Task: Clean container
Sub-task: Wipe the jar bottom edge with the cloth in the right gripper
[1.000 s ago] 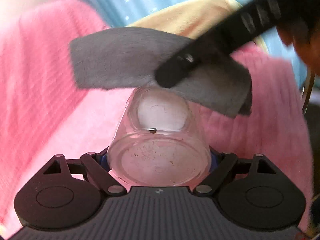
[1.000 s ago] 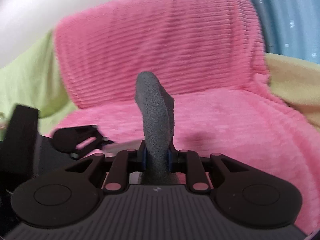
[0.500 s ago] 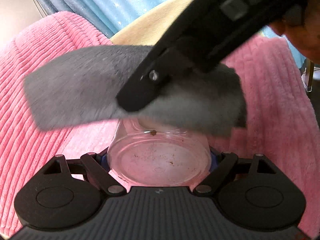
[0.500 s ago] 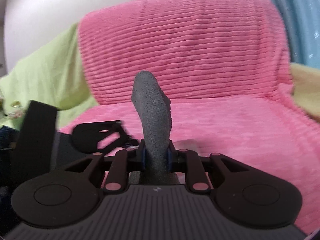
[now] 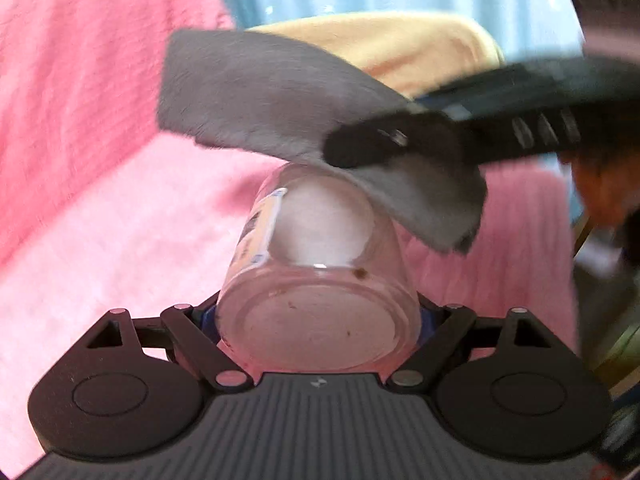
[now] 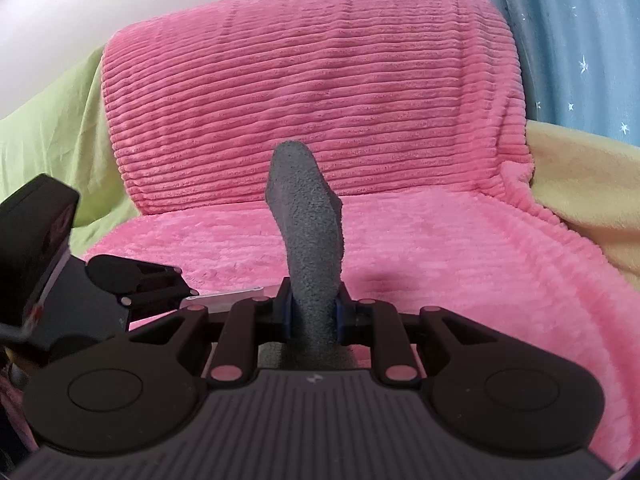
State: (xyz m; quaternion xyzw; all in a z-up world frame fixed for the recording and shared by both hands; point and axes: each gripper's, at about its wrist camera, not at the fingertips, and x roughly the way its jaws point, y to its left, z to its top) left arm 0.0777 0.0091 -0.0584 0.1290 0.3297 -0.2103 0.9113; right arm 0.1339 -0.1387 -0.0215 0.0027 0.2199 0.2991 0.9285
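Observation:
A clear glass jar (image 5: 316, 280) lies on its side between the fingers of my left gripper (image 5: 318, 320), base toward the camera, with brown specks on the glass and a label on its left wall. My left gripper is shut on it. A grey sponge cloth (image 5: 280, 104) rests across the jar's far mouth end, held there by my right gripper (image 5: 400, 140), which comes in from the right. In the right wrist view the grey sponge cloth (image 6: 310, 232) stands upright, pinched in my right gripper (image 6: 312, 312). The left gripper's body (image 6: 132, 280) shows at lower left there.
A pink ribbed blanket (image 6: 312, 92) covers a seat and its backrest behind both grippers. A green cloth (image 6: 52, 120) lies to its left, a yellow one (image 6: 580, 176) to its right, and a blue starred curtain (image 6: 568, 32) hangs behind. A hand (image 5: 608, 184) shows at right.
The cloth has swept across the jar's mouth end and back toward the right. The jar has turned in view so its label now shows on the left wall.

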